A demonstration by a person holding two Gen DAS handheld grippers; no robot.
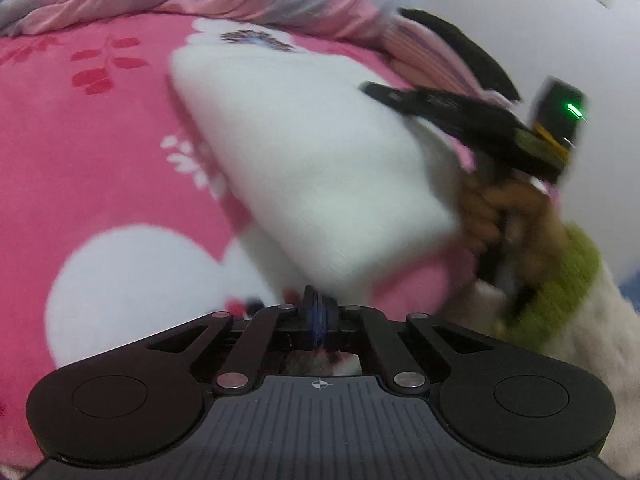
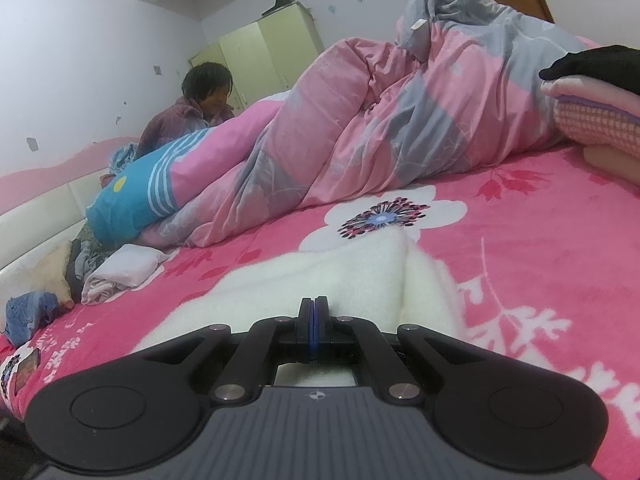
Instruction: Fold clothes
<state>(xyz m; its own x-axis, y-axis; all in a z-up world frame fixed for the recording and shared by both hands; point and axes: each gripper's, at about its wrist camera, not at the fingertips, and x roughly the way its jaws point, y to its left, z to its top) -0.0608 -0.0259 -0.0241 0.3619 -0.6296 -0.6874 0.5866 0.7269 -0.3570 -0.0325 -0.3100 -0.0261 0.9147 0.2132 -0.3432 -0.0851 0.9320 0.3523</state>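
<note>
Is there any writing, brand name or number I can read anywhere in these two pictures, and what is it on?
No text can be read in either view.
Pale lettering woven into the pink bedspread, at its right and lower left edges: shapes like characters, too distorted to read.
Small sticker-like patch at the bedspread's left corner: too blurred to read.
Crosshair mark on the claw body: a symbol only, no words.

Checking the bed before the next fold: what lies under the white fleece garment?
The pink floral blanket shows all around the white fleece garment; whatever lies directly beneath is covered.
</note>
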